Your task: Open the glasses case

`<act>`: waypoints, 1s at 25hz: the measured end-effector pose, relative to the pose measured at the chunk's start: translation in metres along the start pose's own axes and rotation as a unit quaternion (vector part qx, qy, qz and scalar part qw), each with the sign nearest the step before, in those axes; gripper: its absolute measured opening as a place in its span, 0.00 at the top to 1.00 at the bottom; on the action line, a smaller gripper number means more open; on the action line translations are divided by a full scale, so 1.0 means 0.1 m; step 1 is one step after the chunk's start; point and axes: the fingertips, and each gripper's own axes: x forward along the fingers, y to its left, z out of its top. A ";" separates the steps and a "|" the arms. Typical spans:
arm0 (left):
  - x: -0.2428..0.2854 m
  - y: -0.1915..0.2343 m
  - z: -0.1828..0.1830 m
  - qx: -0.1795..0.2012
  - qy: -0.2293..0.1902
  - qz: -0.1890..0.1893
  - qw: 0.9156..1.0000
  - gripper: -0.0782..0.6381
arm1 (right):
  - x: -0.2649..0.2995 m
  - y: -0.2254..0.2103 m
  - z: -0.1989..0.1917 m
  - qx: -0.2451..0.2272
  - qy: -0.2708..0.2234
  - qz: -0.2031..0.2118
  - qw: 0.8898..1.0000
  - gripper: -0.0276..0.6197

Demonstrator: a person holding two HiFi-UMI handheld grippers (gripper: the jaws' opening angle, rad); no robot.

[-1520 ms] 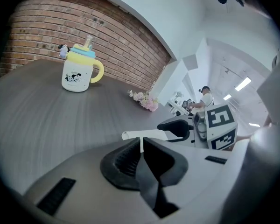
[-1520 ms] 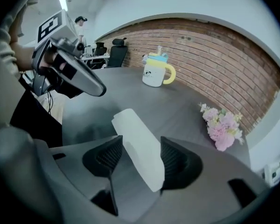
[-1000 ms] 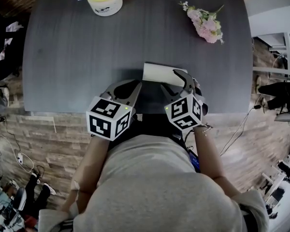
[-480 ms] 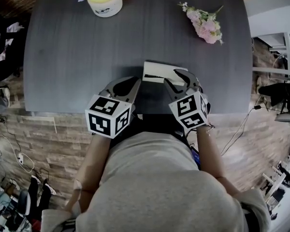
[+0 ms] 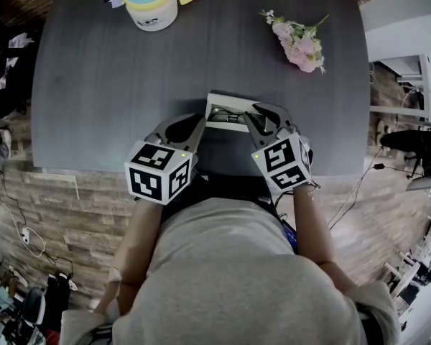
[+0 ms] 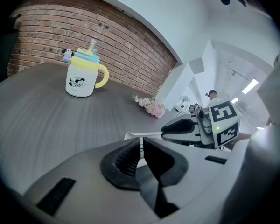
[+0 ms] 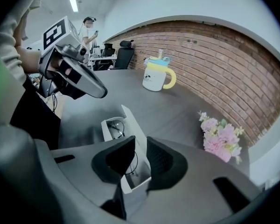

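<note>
Dark grey counter [image 5: 115, 85] before a brick wall [image 6: 60, 36], and the white glasses case [image 5: 226, 111] sits at its near edge. The left tool [image 6: 141, 143] is narrow, pinched on the case's left end. The right tool [image 7: 141, 148] has just been closing and clamps the raised lid [image 7: 130, 122]. Inside the open case lie the glasses [image 7: 115, 129]. A lidded cup [image 5: 152, 2] and pink flowers [image 5: 299, 43] stand well apart at the far side.
</note>
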 end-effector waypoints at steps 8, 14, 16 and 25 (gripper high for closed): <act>0.05 0.05 0.04 -0.006 -0.002 0.012 1.000 0.84 | 0.13 -0.23 0.07 -0.019 0.002 -0.010 1.000 0.83; 0.07 0.06 0.04 -0.004 0.003 0.013 1.000 0.84 | 0.21 -0.36 0.09 0.007 -0.007 -0.019 1.000 0.80; 0.07 0.05 0.03 -0.002 0.004 0.011 1.000 0.84 | 0.23 -0.38 0.09 0.013 -0.008 -0.026 1.000 0.80; 0.03 0.01 0.06 0.011 0.007 0.003 1.000 0.84 | 0.18 -0.40 0.12 0.028 -0.012 -0.054 0.998 0.77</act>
